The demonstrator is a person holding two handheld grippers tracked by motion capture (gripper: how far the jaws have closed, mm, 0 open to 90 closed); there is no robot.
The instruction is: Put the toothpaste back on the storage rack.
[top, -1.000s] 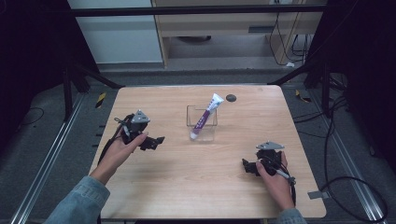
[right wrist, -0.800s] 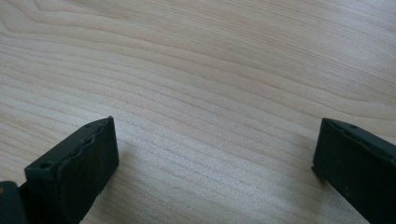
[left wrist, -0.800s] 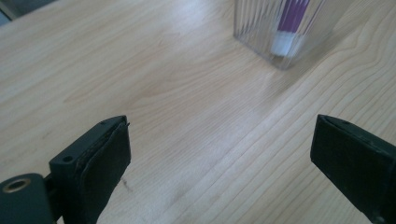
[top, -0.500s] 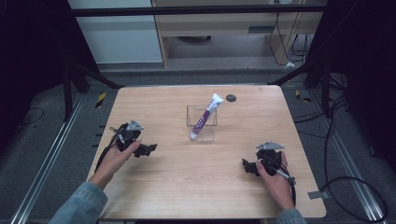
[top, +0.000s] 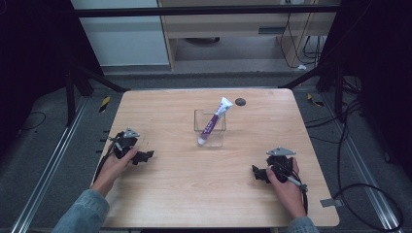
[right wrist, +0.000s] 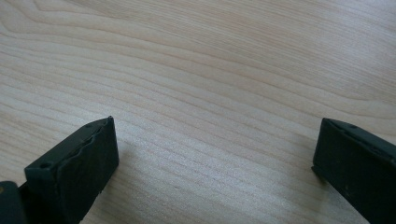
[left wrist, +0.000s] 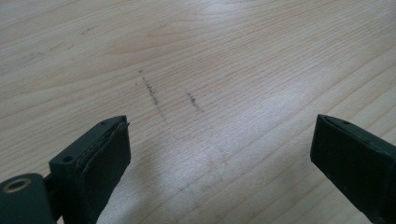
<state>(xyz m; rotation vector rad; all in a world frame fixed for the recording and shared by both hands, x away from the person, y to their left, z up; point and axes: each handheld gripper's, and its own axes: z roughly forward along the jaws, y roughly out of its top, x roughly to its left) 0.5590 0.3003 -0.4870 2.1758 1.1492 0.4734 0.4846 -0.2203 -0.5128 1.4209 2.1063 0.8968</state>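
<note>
High view: left tool [top: 145, 156] low at the left of the frame, resting on the wooden tabletop [top: 170, 194], held by the left hand [top: 115, 162]. Right tool [top: 256, 173] at the lower right of the frame, also down on the tabletop, held by the right hand [top: 283, 182]. In the upper middle of the frame, a clear container [top: 210, 129] with a white and purple tube [top: 214, 120] leaning inside, upper end tilted to the upper right. Well apart from both tools, between them and higher in the frame. A small dark round spot [top: 240, 102] just beyond the container, near the far edge.

Left gripper view: 2 black jaws of the left tool [left wrist: 219, 154] wide apart at the bottom corners of the frame, holding nothing. Between them bare wood grain with some faint dark marks [left wrist: 152, 91] in the middle.

Right gripper view: jaws of the right tool [right wrist: 215, 154] also spread wide, at the lower left and lower right of the frame, gripping nothing. Pale wood grain between them.
</note>
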